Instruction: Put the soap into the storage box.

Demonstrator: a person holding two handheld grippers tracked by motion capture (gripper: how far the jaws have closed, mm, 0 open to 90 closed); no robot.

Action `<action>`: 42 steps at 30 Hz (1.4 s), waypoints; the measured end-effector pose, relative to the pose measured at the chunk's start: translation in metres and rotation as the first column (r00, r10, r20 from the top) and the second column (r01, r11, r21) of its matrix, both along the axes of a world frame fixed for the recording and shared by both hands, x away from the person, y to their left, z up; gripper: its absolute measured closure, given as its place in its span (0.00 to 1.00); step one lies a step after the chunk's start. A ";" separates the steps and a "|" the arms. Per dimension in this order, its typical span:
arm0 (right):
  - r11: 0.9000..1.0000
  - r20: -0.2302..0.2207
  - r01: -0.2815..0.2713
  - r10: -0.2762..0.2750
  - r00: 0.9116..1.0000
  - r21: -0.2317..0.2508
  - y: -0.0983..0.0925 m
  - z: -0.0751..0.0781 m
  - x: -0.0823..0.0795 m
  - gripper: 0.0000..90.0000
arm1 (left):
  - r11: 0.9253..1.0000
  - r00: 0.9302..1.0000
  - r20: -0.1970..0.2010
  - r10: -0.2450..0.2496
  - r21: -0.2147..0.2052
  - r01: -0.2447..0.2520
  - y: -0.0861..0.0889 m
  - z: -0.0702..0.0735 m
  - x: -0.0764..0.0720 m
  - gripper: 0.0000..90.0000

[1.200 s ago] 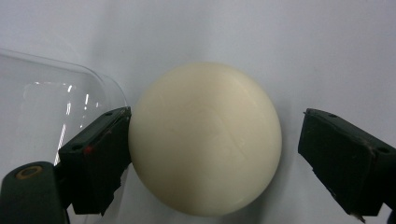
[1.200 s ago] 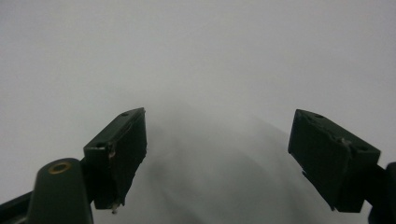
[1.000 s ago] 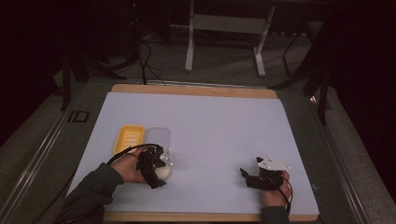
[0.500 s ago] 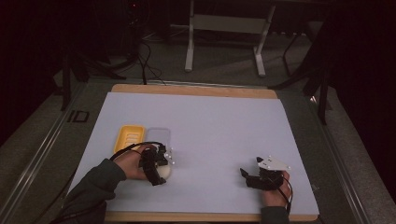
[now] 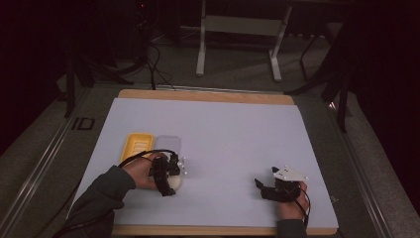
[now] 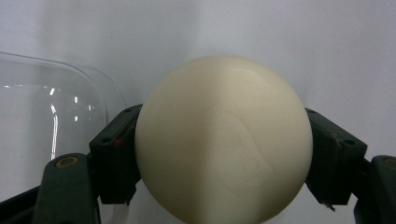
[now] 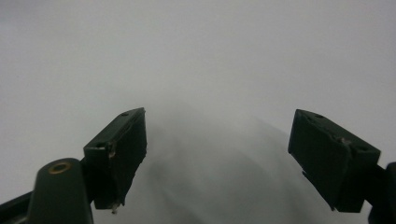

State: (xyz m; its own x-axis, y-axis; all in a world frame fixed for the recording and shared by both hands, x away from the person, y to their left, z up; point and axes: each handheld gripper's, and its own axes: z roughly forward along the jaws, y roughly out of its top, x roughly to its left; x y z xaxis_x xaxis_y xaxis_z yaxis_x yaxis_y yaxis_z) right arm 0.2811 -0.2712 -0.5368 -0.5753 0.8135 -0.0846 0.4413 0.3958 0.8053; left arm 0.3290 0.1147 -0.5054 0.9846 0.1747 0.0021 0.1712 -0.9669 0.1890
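One smooth, cream, matte ball [image 6: 223, 140] sits clamped in the just-closing left tongs [image 6: 223, 158] beside one clear plastic lid [image 6: 51, 112], while the right tongs [image 7: 233, 154] gape over the pale bench [image 7: 196, 56].

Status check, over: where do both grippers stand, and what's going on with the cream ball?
Left gripper jaws just closed, pressing both sides of the cream ball. Right gripper open, holding nothing, over bare sheet. Clear lid and yellow tray beside the ball; nothing blocking.

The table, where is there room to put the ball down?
Bare white sheet lies between the left gripper with its ball and the right gripper. Crowded around the yellow tray and clear lid.
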 end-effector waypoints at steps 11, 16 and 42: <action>1.000 0.002 -0.001 0.001 1.000 -0.001 0.000 0.000 0.000 0.22 | 1.000 1.000 -0.003 -0.005 0.005 0.005 -0.001 0.001 0.001 0.28; 1.000 0.001 -0.001 0.001 1.000 -0.001 0.000 0.000 0.000 0.22 | 1.000 1.000 -0.005 0.001 0.006 -0.001 -0.001 0.001 0.001 0.28; 1.000 0.001 -0.002 0.002 1.000 -0.006 0.000 0.000 0.000 0.22 | 1.000 0.999 0.032 0.021 0.012 -0.021 0.008 0.017 0.000 0.28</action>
State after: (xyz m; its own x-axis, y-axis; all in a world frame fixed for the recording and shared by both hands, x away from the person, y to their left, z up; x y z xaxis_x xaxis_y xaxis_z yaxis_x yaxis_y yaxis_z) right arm 0.2813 -0.2708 -0.5369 -0.5770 0.8118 -0.0901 0.4399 0.4018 0.8032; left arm 0.3293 0.1227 -0.4887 0.9801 0.1951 0.0357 0.1855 -0.9655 0.1828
